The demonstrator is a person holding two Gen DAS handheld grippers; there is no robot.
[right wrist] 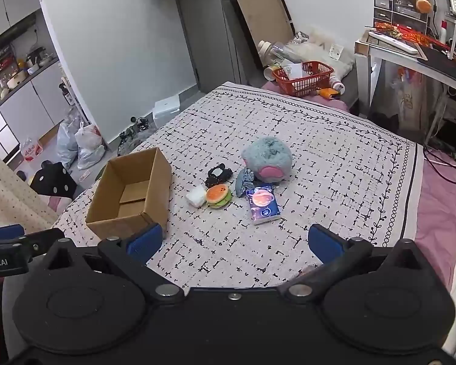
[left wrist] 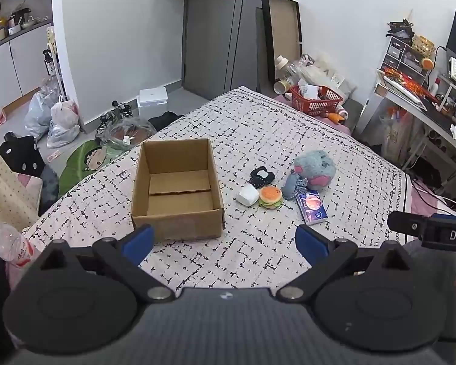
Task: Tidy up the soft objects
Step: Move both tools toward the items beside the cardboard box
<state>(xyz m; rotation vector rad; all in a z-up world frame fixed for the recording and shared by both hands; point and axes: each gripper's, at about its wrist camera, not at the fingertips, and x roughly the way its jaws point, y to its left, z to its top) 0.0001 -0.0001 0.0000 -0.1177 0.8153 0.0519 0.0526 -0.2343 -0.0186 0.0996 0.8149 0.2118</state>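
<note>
An open cardboard box [left wrist: 179, 188] [right wrist: 130, 196] sits empty on the patterned bedspread. To its right lies a cluster: a grey-blue plush toy [left wrist: 314, 168] [right wrist: 267, 159], a burger squishy [left wrist: 270, 197] [right wrist: 218, 195], a white soft block [left wrist: 248, 195] [right wrist: 196, 196], a black soft item [left wrist: 261, 176] [right wrist: 218, 175], a grey patterned cloth piece [left wrist: 293, 185] [right wrist: 243, 179] and a tissue pack [left wrist: 312, 206] [right wrist: 263, 203]. My left gripper [left wrist: 225, 240] is open and empty, near the box's front. My right gripper [right wrist: 235, 243] is open and empty, in front of the cluster.
A red basket [left wrist: 316, 99] [right wrist: 302, 79] stands at the bed's far end. A desk with clutter [left wrist: 425, 91] is at the right. Bags and boxes [left wrist: 57, 118] lie on the floor at the left. A plastic bottle [left wrist: 9, 243] is at my near left.
</note>
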